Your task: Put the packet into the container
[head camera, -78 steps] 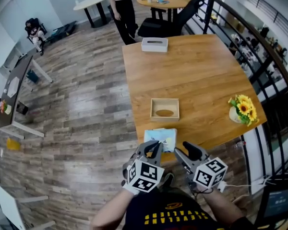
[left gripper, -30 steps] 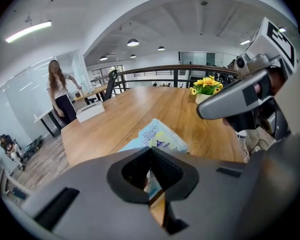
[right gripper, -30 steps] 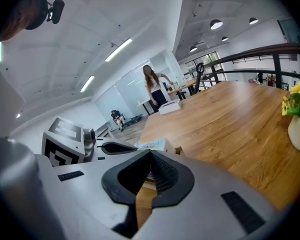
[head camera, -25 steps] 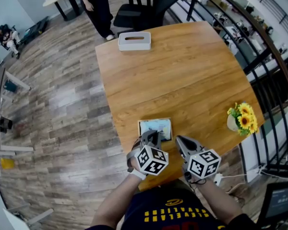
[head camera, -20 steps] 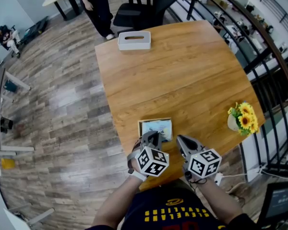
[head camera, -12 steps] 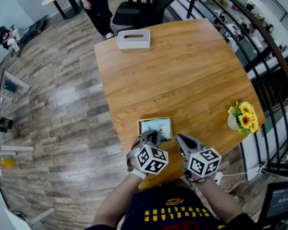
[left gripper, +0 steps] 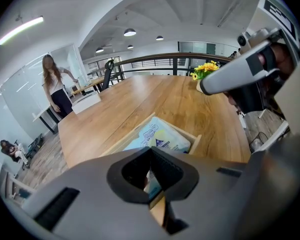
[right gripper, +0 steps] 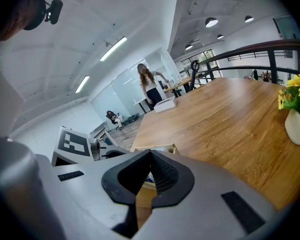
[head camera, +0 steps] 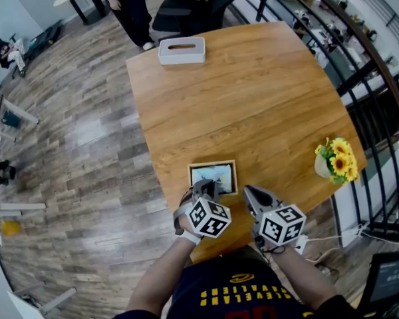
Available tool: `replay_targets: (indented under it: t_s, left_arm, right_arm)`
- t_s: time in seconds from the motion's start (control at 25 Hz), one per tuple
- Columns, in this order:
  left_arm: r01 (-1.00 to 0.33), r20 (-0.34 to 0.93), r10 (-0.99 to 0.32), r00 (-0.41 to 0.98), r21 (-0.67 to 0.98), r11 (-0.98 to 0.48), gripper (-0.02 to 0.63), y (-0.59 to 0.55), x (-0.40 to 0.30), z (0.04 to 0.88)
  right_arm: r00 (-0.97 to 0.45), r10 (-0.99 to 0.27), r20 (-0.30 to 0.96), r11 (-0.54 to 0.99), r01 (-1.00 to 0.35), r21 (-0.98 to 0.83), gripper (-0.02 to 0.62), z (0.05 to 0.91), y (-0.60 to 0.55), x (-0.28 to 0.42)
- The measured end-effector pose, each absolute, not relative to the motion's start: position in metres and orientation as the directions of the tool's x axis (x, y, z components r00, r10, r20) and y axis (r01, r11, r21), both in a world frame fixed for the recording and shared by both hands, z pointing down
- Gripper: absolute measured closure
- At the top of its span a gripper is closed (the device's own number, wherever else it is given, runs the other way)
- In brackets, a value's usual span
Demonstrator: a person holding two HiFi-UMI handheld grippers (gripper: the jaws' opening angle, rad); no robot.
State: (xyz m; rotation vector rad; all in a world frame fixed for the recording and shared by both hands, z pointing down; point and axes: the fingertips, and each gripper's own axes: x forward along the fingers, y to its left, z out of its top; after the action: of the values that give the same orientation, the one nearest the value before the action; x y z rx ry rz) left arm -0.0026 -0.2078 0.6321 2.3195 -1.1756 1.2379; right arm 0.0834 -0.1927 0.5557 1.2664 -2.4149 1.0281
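Blue packet between left gripper jaws

left gripper: jaws closed on the near edge of the packet | packet: pale blue and yellow, lying in the wooden container | table: container near its corner, white box at far end, yellow flowers in vase right | right gripper: upper right | person: standing beyond the table

The pale-blue plastic packet looked glossy, the square light-wood container matt, the brown wooden table smooth.
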Motion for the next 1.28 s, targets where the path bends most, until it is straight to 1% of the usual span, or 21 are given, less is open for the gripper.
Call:
replay_targets:
  t_s: [0.52,0.84,0.96,1.08,1.28]
  left_arm:
    - [-0.752,0.799,-0.525,0.293,-0.146,-0.643,0.603,-0.213,-0.001,0.645]
    - [-0.77,0.798,-0.519,0.307,-0.113,-0.628,0.589,-0.214,0.0,0.647]
    - [-0.778,0.789,-0.529,0.313,-0.107,-0.619,0.577,-0.215,-0.001,0.644]
    - [-0.788,0.771,-0.546,0.327,-0.096,-0.608,0.543,-0.218,-0.001,0.638]
    - [-0.797,0.747,-0.566,0.349,-0.081,-0.599,0.529,-0.22,-0.001,0.625]
  right_arm:
    - [-0.602,-0.622,0.501,0.386,-0.792,-0.472,0.586,0.558,-0.189,0.078]
    - [-0.601,-0.625,0.497,0.382,-0.792,-0.477,0.586,0.558,-0.187,0.077]
    - [-0.604,-0.625,0.495,0.384,-0.79,-0.479,0.586,0.557,-0.187,0.075]
    - [-0.606,-0.625,0.492,0.388,-0.788,-0.479,0.586,0.556,-0.187,0.073]
    - [-0.608,-0.627,0.487,0.39,-0.786,-0.479,0.586,0.553,-0.185,0.071]
